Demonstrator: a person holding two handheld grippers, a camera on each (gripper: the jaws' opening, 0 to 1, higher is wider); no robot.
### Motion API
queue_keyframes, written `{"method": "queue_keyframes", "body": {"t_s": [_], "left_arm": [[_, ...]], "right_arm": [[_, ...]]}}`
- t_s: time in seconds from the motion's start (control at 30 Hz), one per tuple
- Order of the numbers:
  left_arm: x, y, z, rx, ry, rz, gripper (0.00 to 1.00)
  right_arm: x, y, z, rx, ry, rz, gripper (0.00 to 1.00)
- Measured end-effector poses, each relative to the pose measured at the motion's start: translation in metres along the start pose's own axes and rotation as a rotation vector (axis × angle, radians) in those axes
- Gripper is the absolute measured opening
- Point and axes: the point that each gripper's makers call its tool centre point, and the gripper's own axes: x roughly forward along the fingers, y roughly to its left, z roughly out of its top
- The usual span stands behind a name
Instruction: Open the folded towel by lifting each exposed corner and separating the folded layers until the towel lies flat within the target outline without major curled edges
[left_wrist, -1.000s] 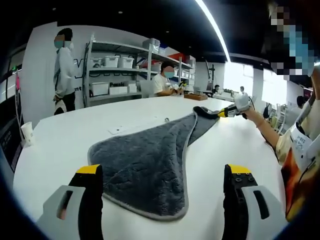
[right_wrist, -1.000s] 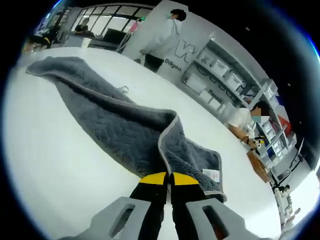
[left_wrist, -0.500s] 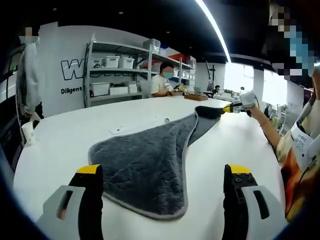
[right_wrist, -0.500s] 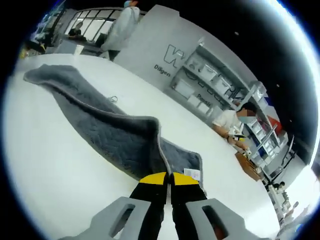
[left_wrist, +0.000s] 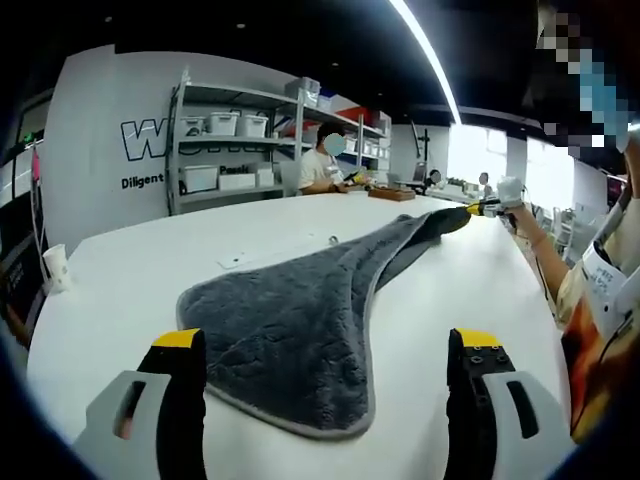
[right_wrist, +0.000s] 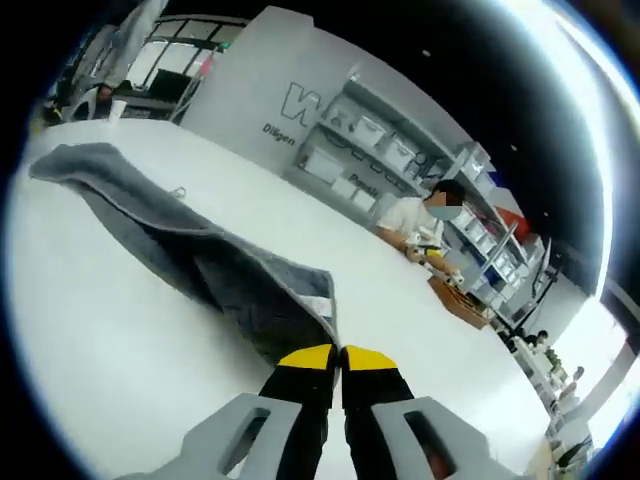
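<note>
A grey towel with a pale hem lies folded on the white table, its near end between my left gripper's wide-apart jaws, which stand open and touch nothing. The towel narrows toward the far right, where my right gripper pinches its corner and holds it stretched above the table. In the right gripper view the yellow-tipped jaws are shut on that corner, and the towel trails away to the upper left, one layer lifted off the other.
A paper cup stands near the table's left edge. A small white label lies on the table beyond the towel. A seated person works at the far side, with shelving behind. The operator's arm and torso sit at right.
My right gripper has pulled the towel corner farther away to the right, stretching the towel longer. The standing person at the far left has walked out of view. The left gripper has not moved.
</note>
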Motion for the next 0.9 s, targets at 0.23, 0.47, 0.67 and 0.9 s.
{"method": "queue_keyframes", "body": {"t_s": [0.23, 0.47, 0.67, 0.9], "left_arm": [[-0.002, 0.000, 0.001, 0.003, -0.001, 0.003, 0.99], [-0.002, 0.001, 0.000, 0.006, 0.003, 0.004, 0.99], [-0.002, 0.001, 0.000, 0.007, 0.005, 0.003, 0.99], [-0.003, 0.002, -0.001, 0.008, 0.007, 0.006, 0.99]], "right_arm": [[0.007, 0.003, -0.045, 0.041, 0.126, 0.023, 0.00], [0.014, 0.008, -0.071, 0.099, 0.189, 0.041, 0.00], [0.017, 0.002, -0.087, 0.098, 0.260, 0.011, 0.00], [0.019, 0.008, -0.099, 0.123, 0.305, 0.016, 0.01]]}}
